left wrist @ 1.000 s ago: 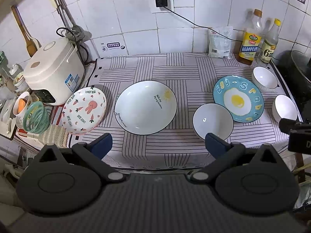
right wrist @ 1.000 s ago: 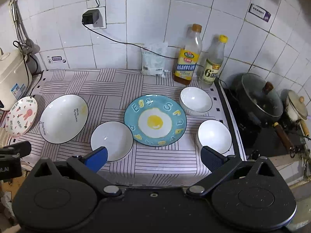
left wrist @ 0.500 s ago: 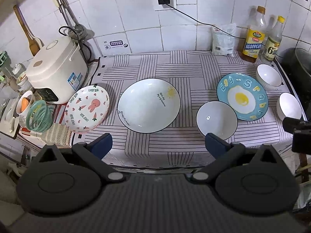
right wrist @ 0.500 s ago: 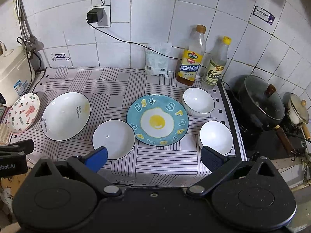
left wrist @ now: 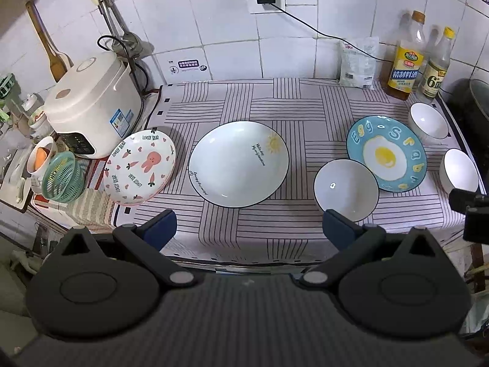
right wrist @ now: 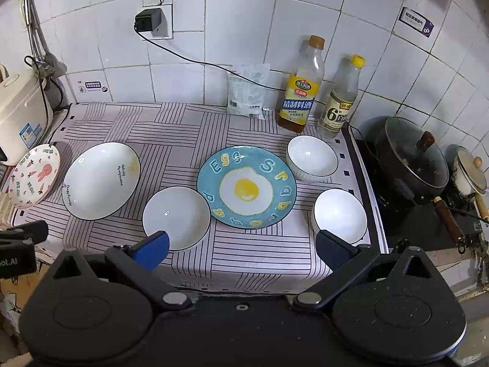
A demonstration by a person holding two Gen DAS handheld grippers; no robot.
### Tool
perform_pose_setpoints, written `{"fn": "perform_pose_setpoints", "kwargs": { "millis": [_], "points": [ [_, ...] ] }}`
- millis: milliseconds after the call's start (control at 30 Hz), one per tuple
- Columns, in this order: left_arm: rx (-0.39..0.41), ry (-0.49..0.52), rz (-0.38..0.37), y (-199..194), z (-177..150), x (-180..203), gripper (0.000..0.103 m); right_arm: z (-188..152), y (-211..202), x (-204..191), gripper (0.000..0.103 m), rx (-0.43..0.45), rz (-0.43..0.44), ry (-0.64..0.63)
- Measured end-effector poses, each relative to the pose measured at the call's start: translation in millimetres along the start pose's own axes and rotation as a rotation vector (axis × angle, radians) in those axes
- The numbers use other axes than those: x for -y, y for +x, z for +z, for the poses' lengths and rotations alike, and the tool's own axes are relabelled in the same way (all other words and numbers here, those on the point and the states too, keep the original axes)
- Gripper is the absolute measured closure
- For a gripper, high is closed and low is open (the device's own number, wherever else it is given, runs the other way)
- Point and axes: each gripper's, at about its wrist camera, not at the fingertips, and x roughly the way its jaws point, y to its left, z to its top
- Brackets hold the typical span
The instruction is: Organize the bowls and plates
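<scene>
on the worktop (left wrist: 305,107), which is wearing a striped cloth, all six dishes are sitting apart and unstacked, and the egg plate (right wrist: 246,187) is serving as the landmark near the right end. just left of the egg plate and a little nearer the front edge, a dark-rimmed white bowl (right wrist: 176,217) is lying almost against its rim. further left of the egg plate the large white plate (left wrist: 239,164) with the small sun drawing is resting, and beyond that, farthest from the egg plate, the rabbit plate (left wrist: 140,167) is sitting tilted, its left side propped up just in front of the rice cooker (left wrist: 94,104). behind and to the right of the egg plate a small white bowl (right wrist: 312,158) is standing near the two bottles (right wrist: 301,87) at the wall; in front and to the right of the egg plate a second small white bowl (right wrist: 339,215) is sitting close to the cloth's dark border. right of the egg plate, off the cloth, a lidded black pan (right wrist: 412,156) is sitting on the stove. the left gripper (left wrist: 249,227) is hovering off the front edge, left of the egg plate, fingers spread wide and holding nothing. the right gripper (right wrist: 243,249) is hanging in front of the egg plate, also spread wide and empty.
</scene>
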Motion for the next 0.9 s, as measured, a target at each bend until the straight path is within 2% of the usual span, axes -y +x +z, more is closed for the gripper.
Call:
{"fn": "perform_pose_setpoints", "kwargs": {
  "millis": [300, 500, 900],
  "points": [
    [0.042, 0.006, -0.003, -3.7, -3.5, 1.6, 0.000, -0.8, 3.3, 0.9, 0.000, -0.004, 0.005, -0.001],
    [0.064, -0.029, -0.008, -6.0, -2.3, -1.7, 0.000, 0.3, 4.9, -0.2, 0.000, -0.005, 0.004, 0.001],
    [0.068, -0.055, -0.002, -6.4, -3.3, -5.4, 0.000, 0.5, 8.4, -3.7, 0.000, -0.005, 0.014, -0.010]
  ]
}}
